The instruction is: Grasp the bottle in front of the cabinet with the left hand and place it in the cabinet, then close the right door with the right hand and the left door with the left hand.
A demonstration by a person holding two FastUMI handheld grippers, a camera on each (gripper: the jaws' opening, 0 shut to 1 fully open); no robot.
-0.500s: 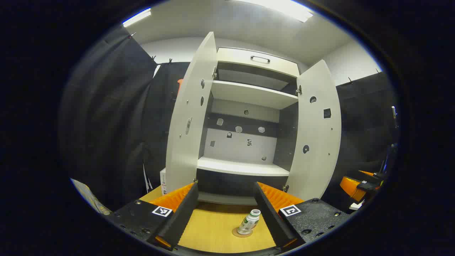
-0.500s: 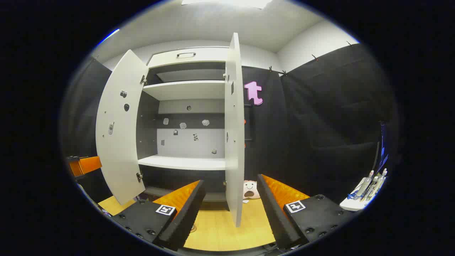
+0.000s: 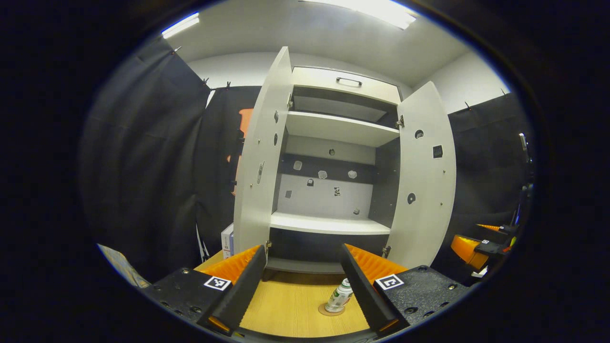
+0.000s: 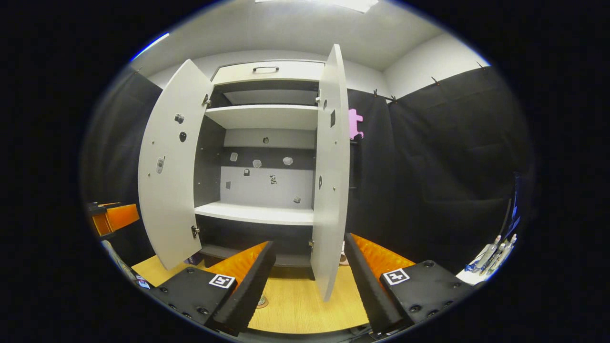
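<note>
Your left claw (image 3: 301,290) gapes wide and empty above the counter (image 3: 286,309), the bottle (image 3: 339,297) standing upright by its right finger before the open cabinet (image 3: 333,143), while your right claw (image 4: 307,286) also hangs open, holding nothing.

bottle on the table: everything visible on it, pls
The small pale plastic bottle with a white cap and green label stands upright on a round brown coaster on the light wooden tabletop, before the open white cabinet. It sits close by the inner side of one finger of the open left gripper; contact unclear.
</note>
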